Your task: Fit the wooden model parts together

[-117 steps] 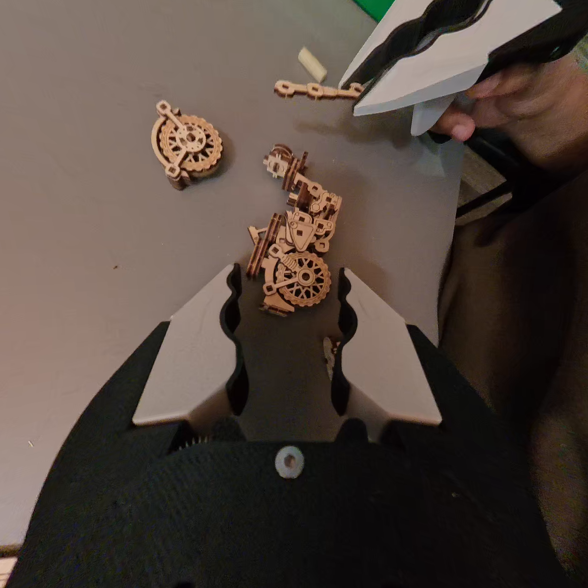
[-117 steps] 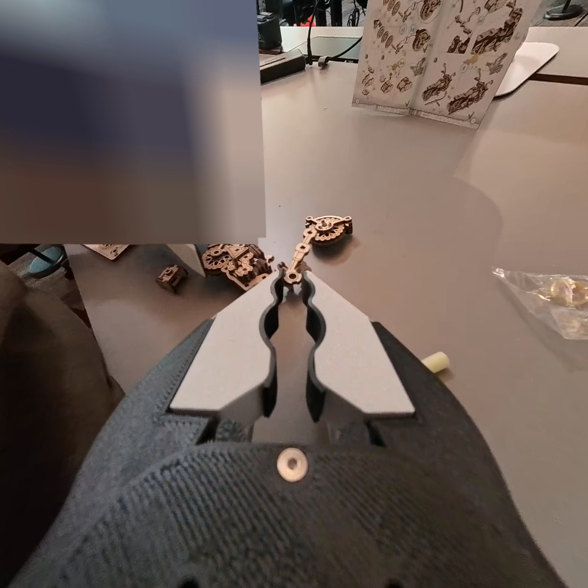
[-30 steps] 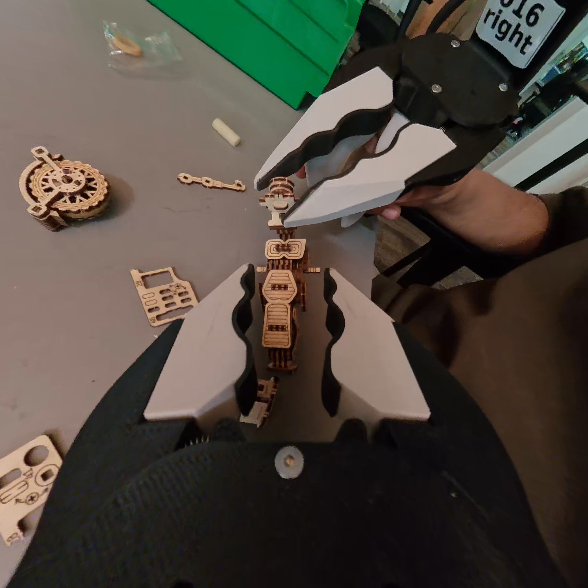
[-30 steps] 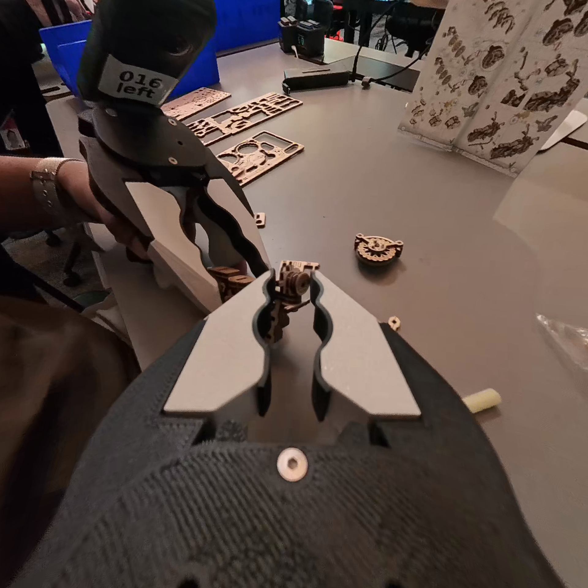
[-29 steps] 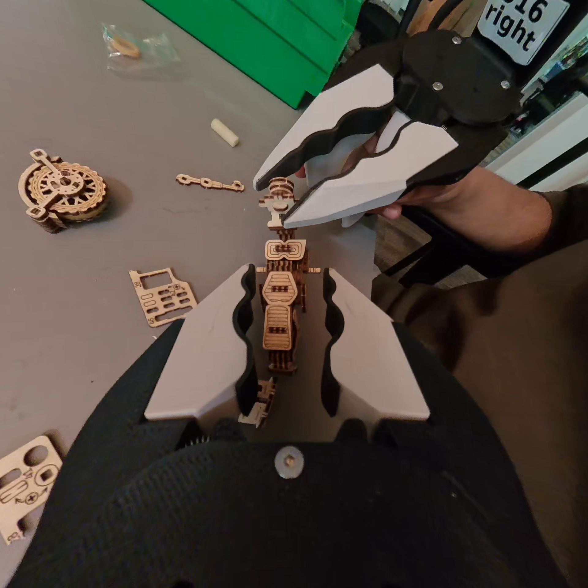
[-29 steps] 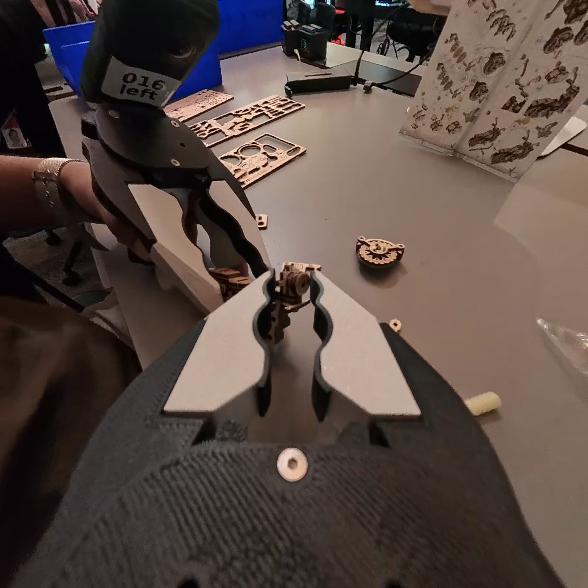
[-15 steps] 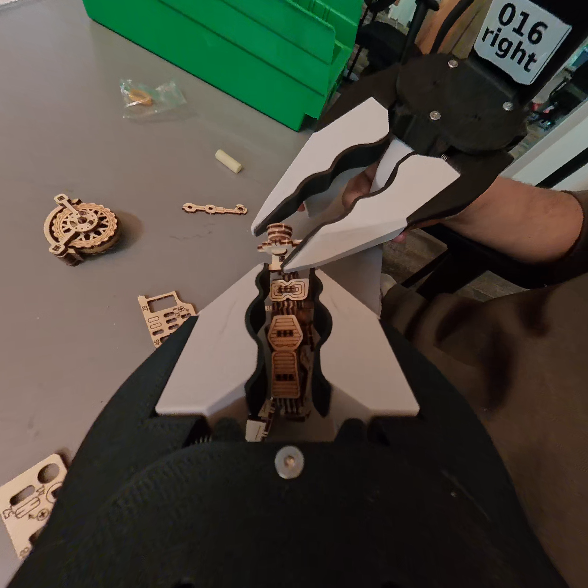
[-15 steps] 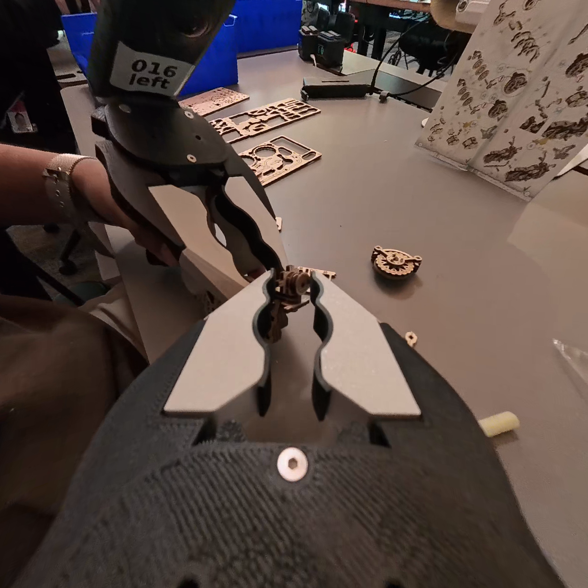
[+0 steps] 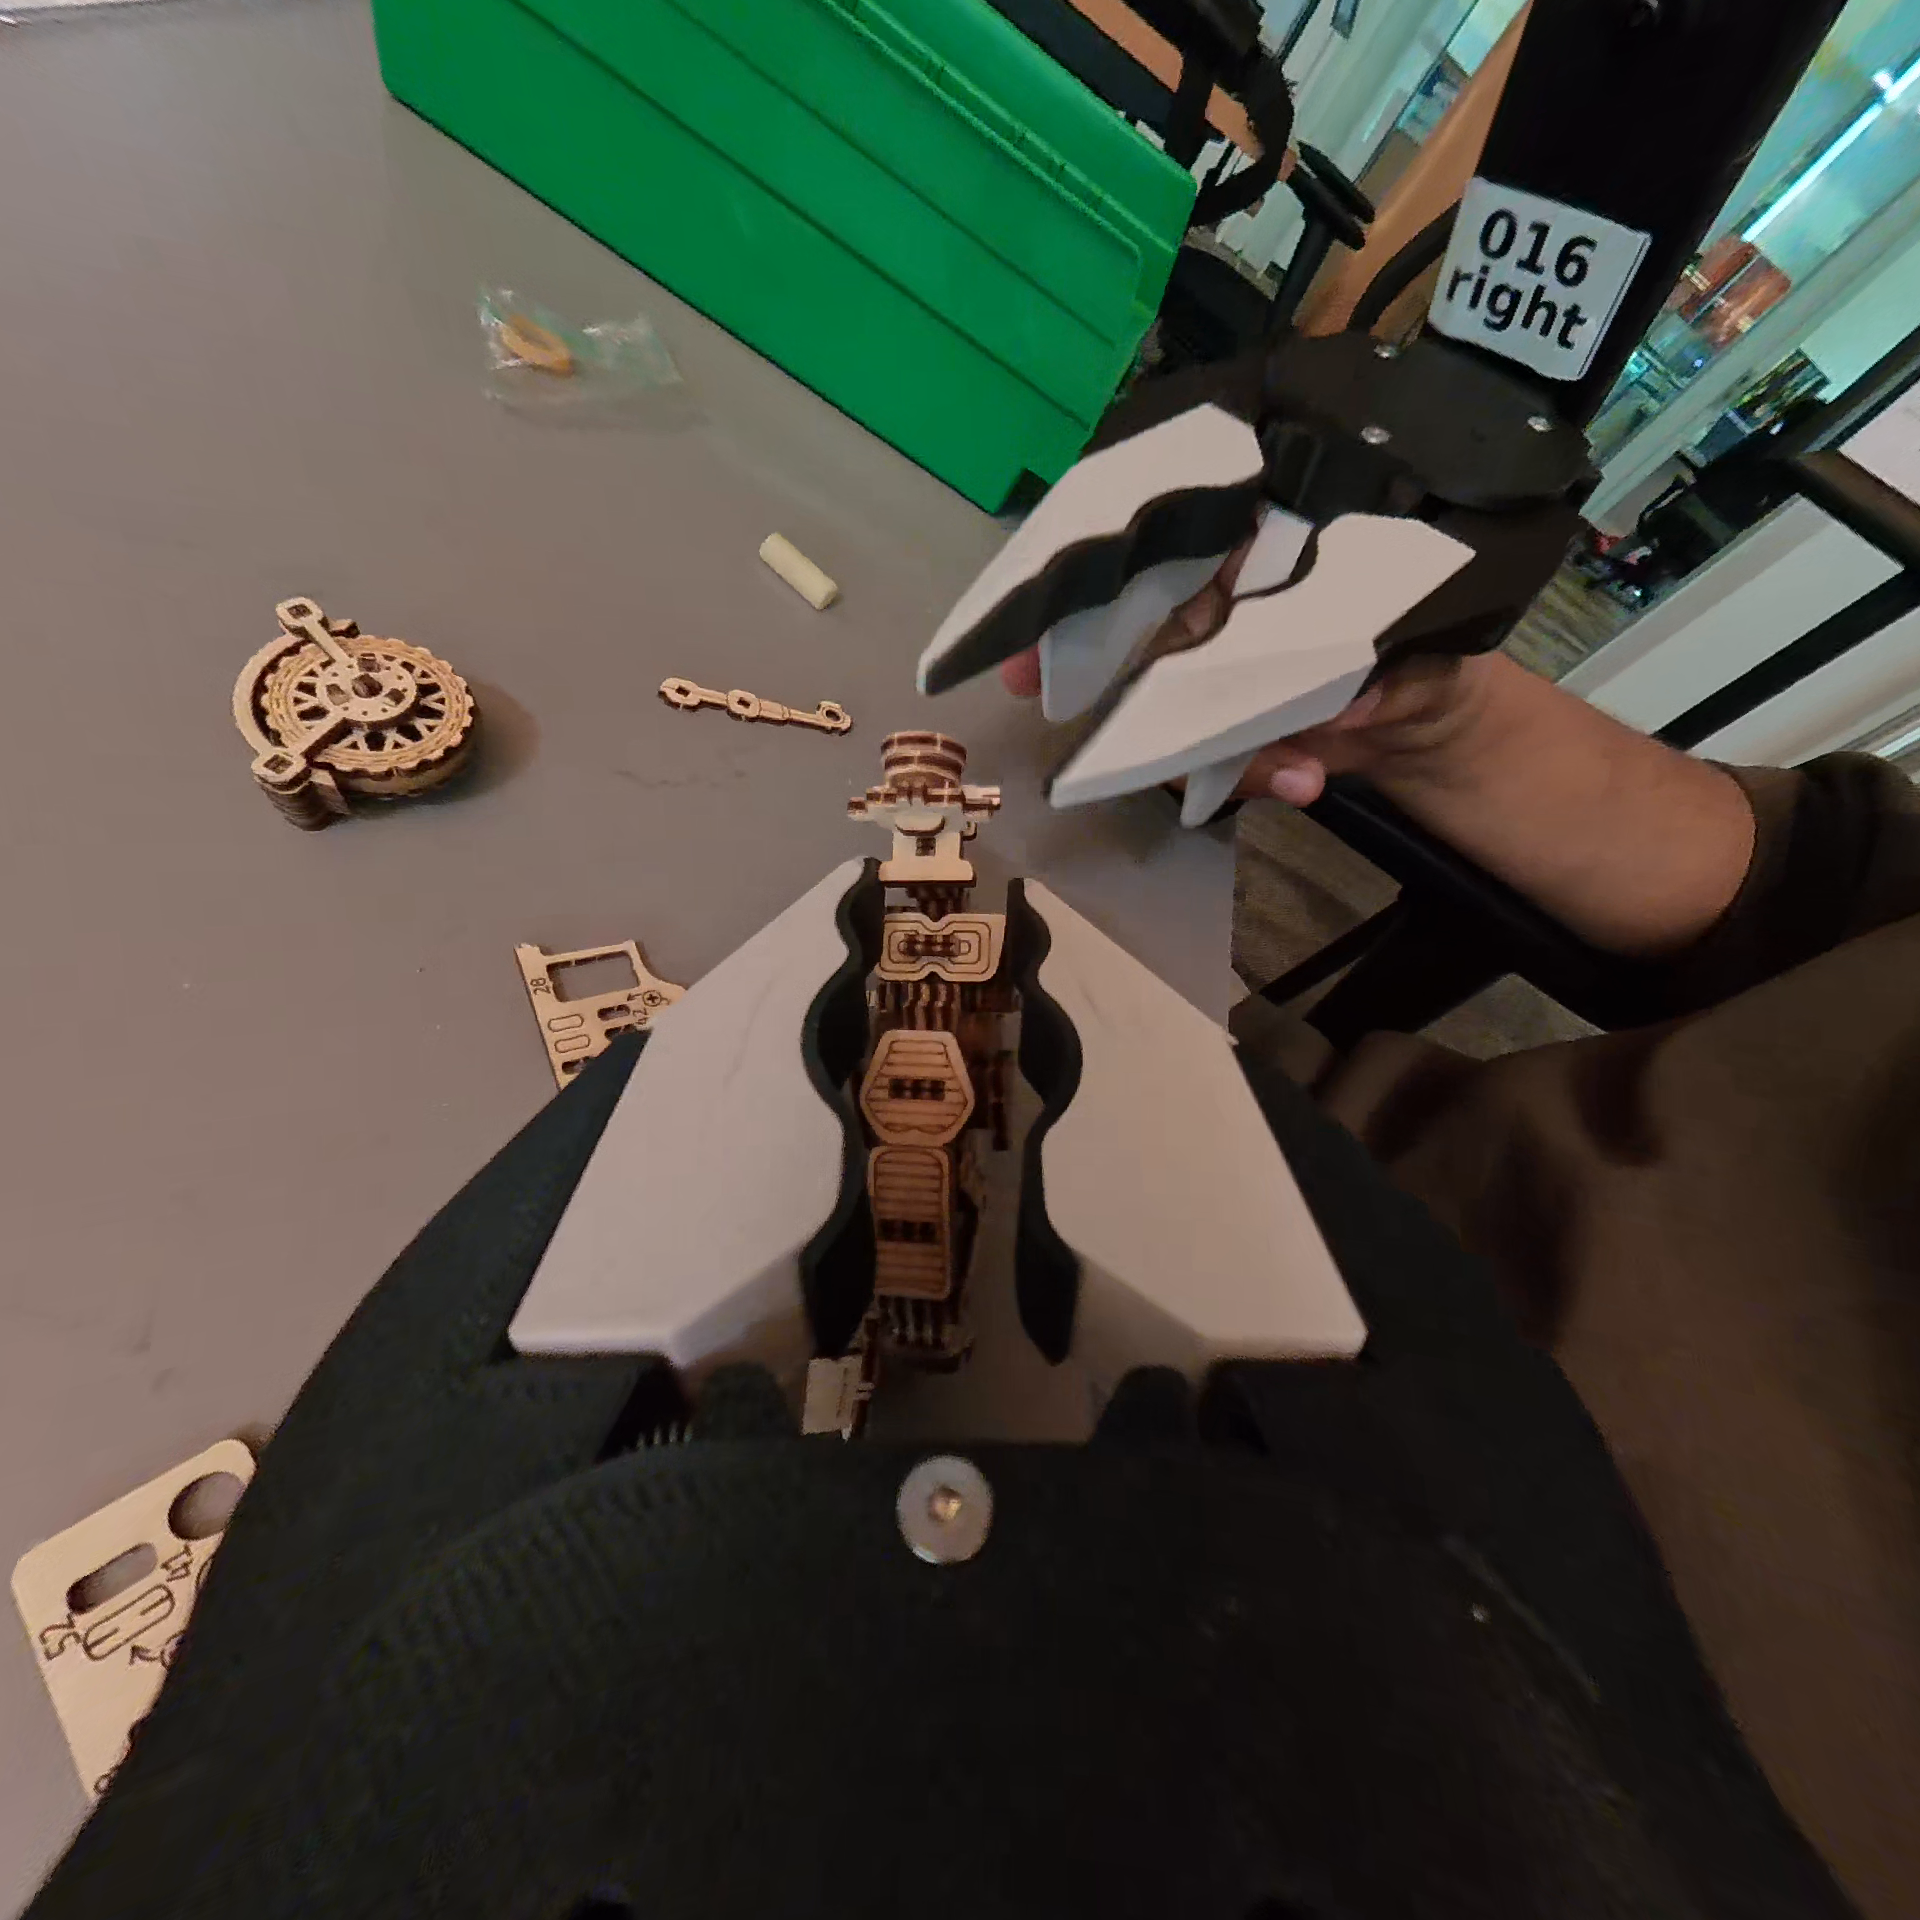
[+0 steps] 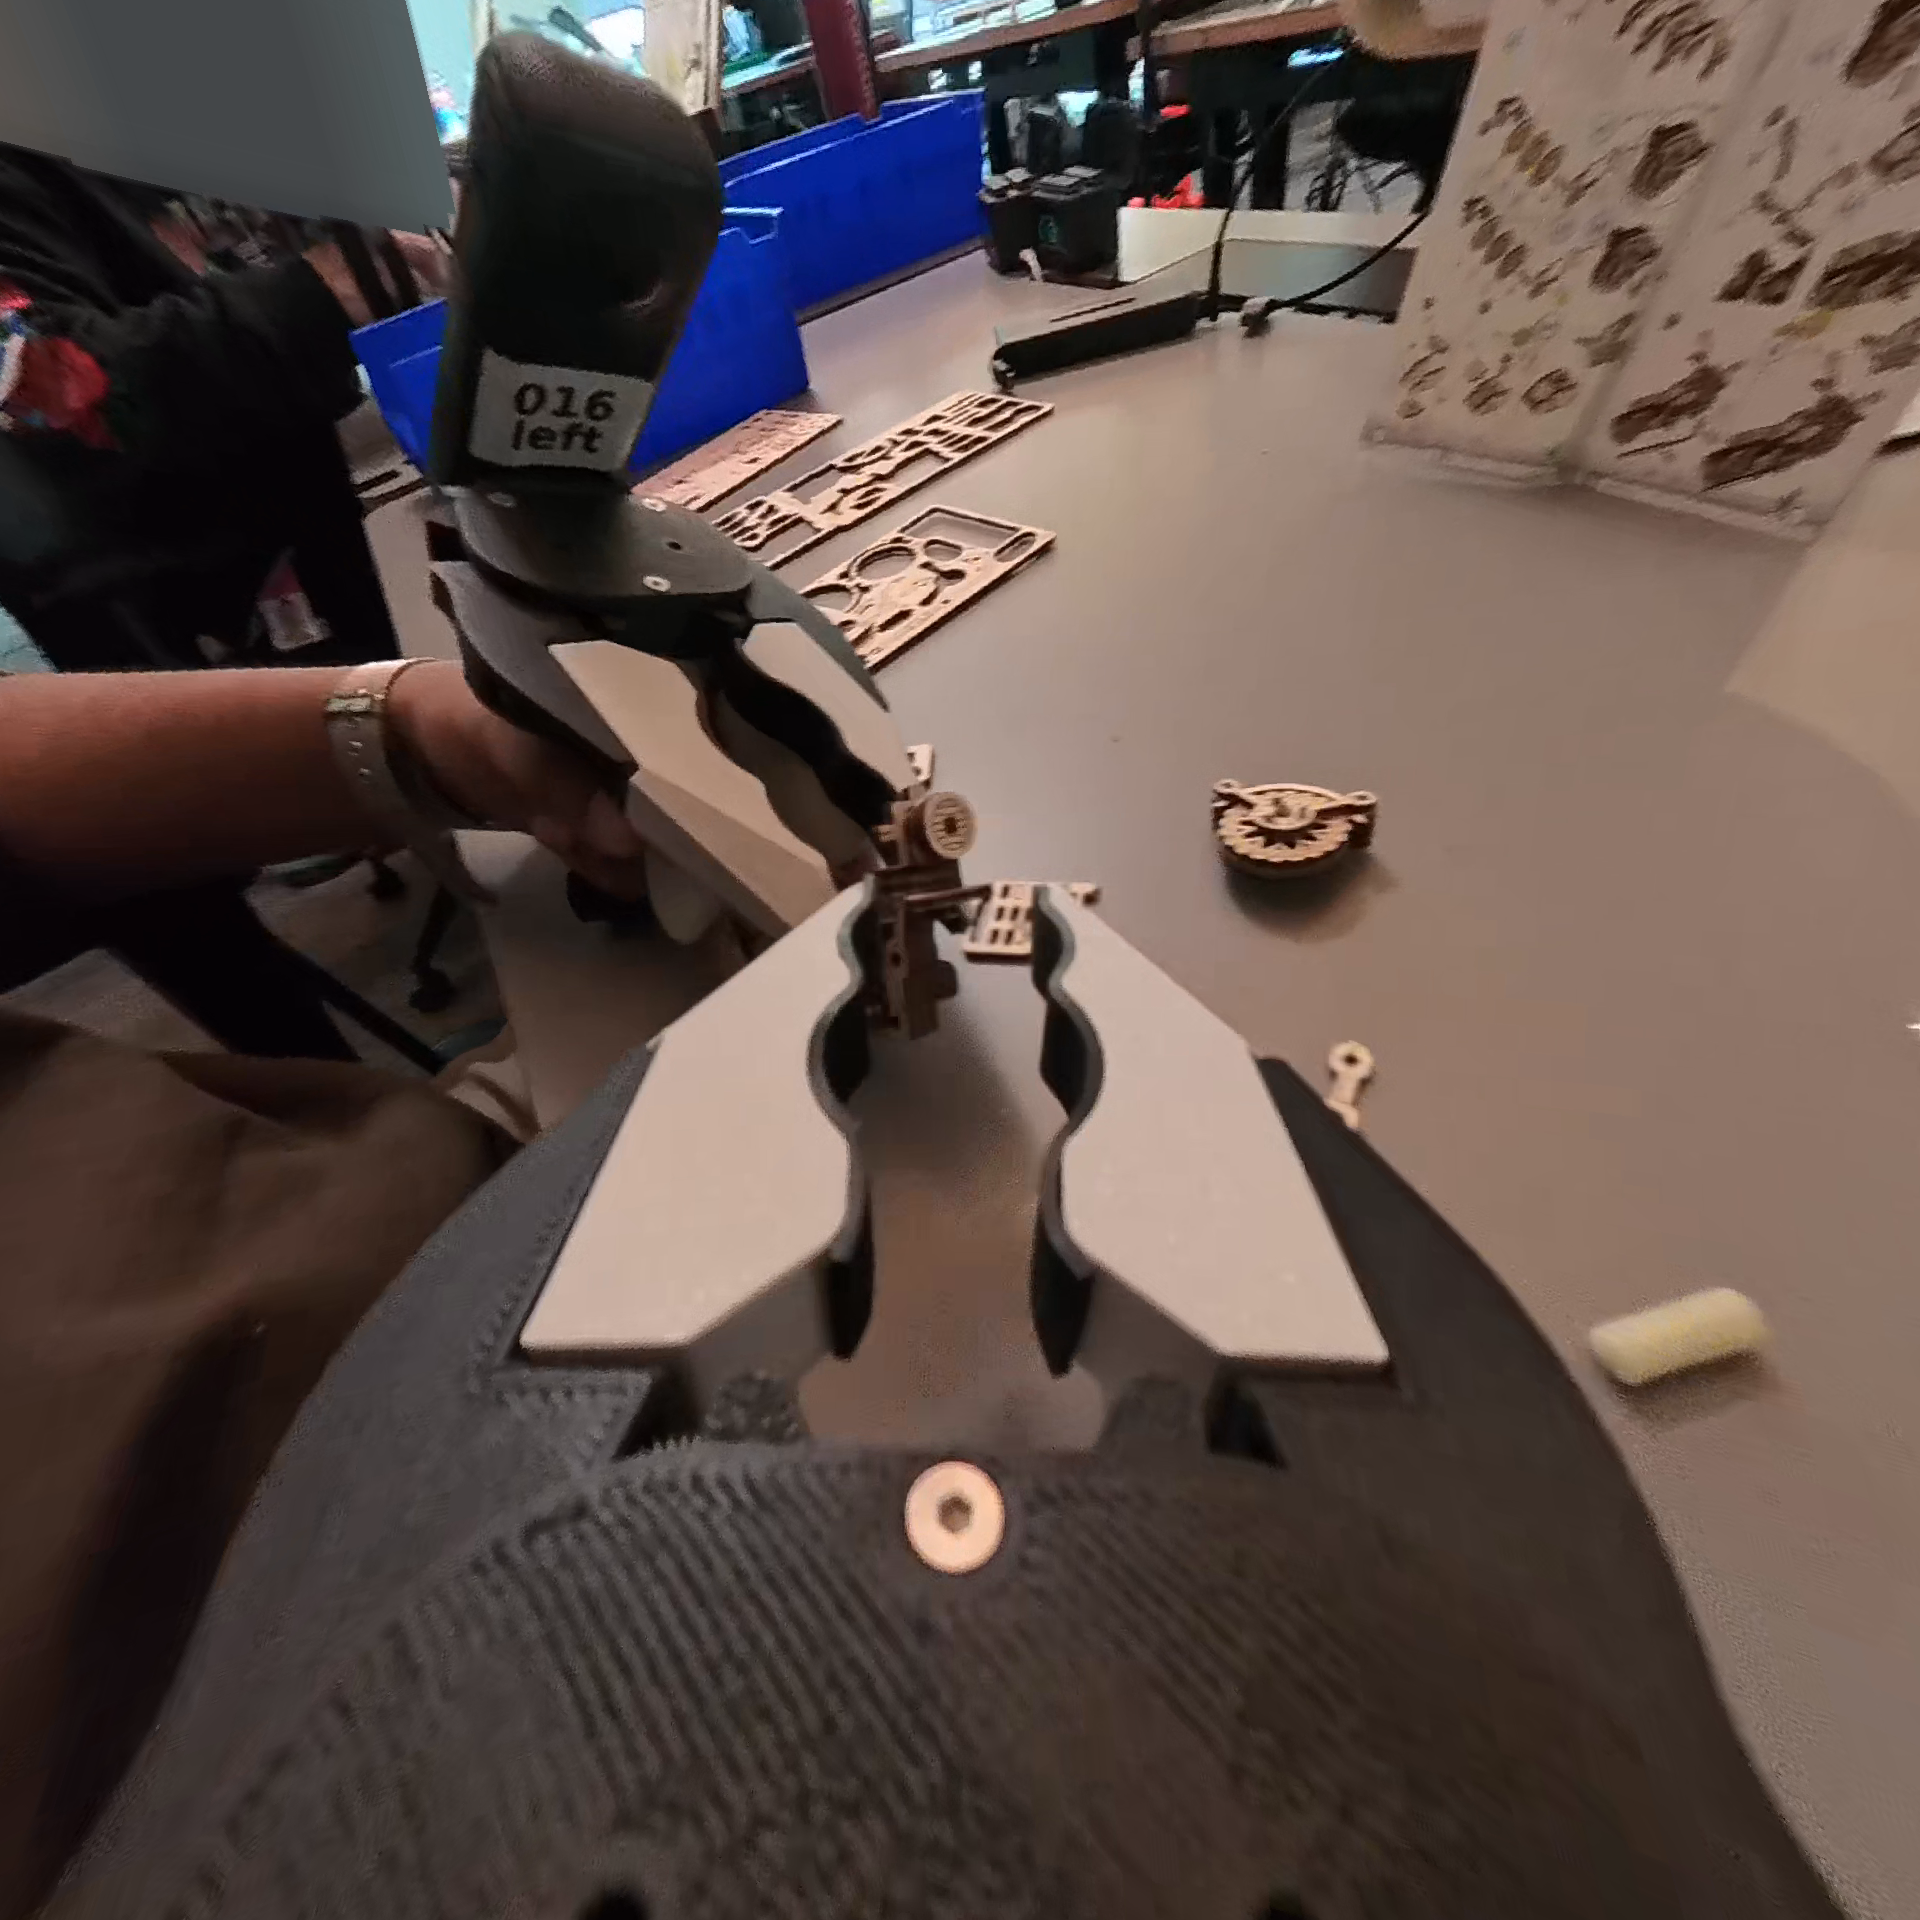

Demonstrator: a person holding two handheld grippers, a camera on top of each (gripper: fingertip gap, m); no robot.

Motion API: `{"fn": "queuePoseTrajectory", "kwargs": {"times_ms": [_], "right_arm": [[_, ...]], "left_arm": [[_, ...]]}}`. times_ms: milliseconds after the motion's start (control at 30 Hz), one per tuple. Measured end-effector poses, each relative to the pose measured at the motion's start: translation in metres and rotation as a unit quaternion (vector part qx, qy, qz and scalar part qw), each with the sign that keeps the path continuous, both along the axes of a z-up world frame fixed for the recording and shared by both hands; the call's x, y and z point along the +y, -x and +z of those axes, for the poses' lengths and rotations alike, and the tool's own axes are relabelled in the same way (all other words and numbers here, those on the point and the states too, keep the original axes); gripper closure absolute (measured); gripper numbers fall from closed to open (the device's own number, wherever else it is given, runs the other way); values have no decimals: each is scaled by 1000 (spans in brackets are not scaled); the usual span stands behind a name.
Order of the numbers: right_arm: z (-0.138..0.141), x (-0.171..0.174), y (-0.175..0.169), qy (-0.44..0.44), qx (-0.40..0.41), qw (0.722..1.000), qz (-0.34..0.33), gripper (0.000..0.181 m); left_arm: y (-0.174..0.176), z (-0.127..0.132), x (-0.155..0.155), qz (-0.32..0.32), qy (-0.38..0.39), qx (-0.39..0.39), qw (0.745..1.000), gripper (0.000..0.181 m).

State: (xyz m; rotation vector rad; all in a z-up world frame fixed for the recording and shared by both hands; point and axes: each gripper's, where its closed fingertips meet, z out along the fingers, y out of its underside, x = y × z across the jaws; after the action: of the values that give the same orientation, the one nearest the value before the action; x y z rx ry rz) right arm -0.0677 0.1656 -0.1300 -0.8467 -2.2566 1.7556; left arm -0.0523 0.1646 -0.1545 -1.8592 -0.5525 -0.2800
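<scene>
My left gripper [image 9: 938,881] is shut on the body of a wooden motorcycle-like model [image 9: 920,1091] and holds it above the grey table [image 9: 208,1039]. The model's front end sticks out past the fingertips. My right gripper [image 9: 987,738] is open and empty, just right of that front end and not touching it. In the right wrist view the model's front [image 10: 914,935] sits between my right gripper's [image 10: 945,904] open fingers, near the left one, and the left gripper [image 10: 868,821] comes in from the left. A wooden wheel assembly [image 9: 353,712] and a thin link strip [image 9: 753,707] lie on the table.
A small cut plate [image 9: 587,1008] and a punched wood sheet [image 9: 104,1590] lie near the left gripper. A green bin [image 9: 790,208], a plastic bag [image 9: 561,343] and a foam cylinder [image 9: 798,569] are farther off. Wood part sheets [image 10: 914,582] and a printed instruction sheet [image 10: 1662,312] lie beyond. Both grippers' tips are close together, under 4 cm apart. About 6 cm separates my left fingertips from the small cut plate [image 9: 587,1008].
The model was raised off the table. My left gripper closed on its body. My right gripper, which had pinched the model's front end, has opened and drawn slightly away.
</scene>
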Motion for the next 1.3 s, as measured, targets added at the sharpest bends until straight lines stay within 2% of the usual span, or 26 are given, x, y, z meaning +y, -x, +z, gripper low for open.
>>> {"fn": "queuePoseTrajectory", "kwargs": {"times_ms": [133,567,900,1000,1300], "right_arm": [[-9,-8,-7,-26,-1,999,19,158],[-1,-11,-10,-16,22,999,25,163],[-4,-9,-8,-23,20,999,18,165],[-4,-9,-8,-22,17,999,18,165],[-2,-7,-6,-20,19,1000,14,165]], "left_arm": [[-5,3,1,-14,-8,10,1000,160],[-13,8,3,-32,-13,44,998,160],[-7,12,0,-21,-27,40,999,158],[-5,13,-1,-14,-29,44,999,167],[-3,13,-1,-10,-23,61,998,167]]}}
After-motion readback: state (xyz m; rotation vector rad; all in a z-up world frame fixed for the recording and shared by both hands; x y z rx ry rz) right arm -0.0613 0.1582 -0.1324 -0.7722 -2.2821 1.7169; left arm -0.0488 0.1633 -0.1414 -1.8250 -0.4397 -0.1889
